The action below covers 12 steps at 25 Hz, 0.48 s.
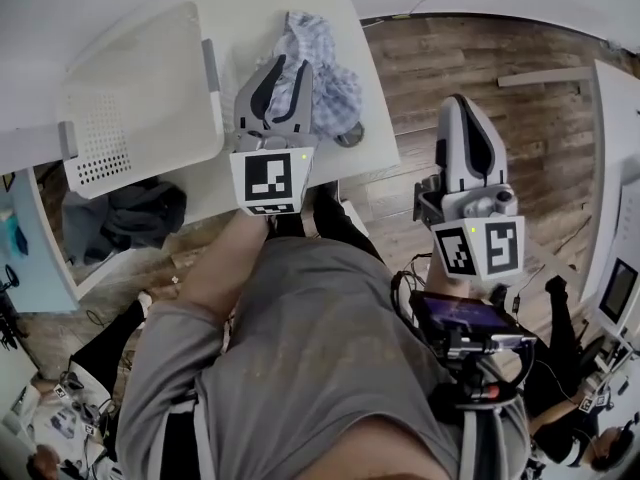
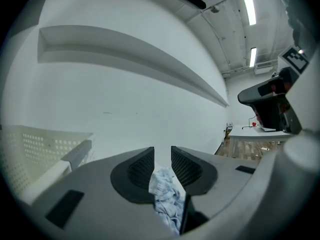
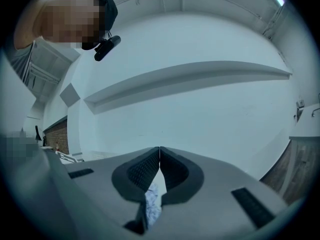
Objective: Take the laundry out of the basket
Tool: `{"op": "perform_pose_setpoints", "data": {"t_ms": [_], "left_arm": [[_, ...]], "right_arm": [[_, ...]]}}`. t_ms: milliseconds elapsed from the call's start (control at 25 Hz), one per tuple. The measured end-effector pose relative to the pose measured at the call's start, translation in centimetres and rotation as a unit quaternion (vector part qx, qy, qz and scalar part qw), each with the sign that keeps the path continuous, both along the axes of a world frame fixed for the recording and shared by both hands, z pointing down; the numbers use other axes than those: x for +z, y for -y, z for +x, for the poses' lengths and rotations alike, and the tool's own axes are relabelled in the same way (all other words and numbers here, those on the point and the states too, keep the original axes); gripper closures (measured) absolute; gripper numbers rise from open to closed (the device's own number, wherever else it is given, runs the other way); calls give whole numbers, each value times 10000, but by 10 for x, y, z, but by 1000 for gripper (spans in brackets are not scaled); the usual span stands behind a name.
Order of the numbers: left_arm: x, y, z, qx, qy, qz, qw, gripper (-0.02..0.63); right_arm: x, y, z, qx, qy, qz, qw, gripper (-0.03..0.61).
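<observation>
A crumpled blue-and-white cloth [image 1: 332, 80] lies on the white table [image 1: 222, 194], to the right of the white perforated laundry basket [image 1: 140, 98]. My left gripper [image 1: 287, 68] hovers over the cloth's left part. In the left gripper view the left gripper [image 2: 162, 149] has a narrow gap between its pads, and the cloth [image 2: 165, 196] shows below and behind them without being pressed. The basket [image 2: 35, 154] sits at the left there. My right gripper [image 1: 460, 103] hangs over the wooden floor, right of the table. Its jaws [image 3: 159, 149] meet tip to tip, with nothing visibly gripped.
Dark clothing [image 1: 140, 218] lies on the floor under the table's front edge. A small dark object [image 1: 350, 138] sits near the table's right edge. Wooden floor [image 1: 470, 58] runs between the table and a white desk [image 1: 610, 168] carrying a screen [image 1: 620, 288].
</observation>
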State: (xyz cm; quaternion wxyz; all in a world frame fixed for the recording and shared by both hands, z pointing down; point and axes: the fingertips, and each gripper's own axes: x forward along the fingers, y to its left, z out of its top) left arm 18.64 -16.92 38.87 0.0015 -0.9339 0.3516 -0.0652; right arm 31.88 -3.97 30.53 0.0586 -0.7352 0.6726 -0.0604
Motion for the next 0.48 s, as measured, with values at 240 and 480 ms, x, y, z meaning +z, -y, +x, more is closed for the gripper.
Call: {"op": "perform_pose_setpoints", "data": {"t_ms": [240, 480], "left_arm": [[-44, -18, -13, -69, -291, 290, 9991, 529], [-97, -25, -45, -378, -688, 655, 9948, 566]], "right_arm": [[-14, 8, -13, -314, 45, 288, 9991, 571], [-27, 31, -38, -803, 23, 663, 9946, 571]]}}
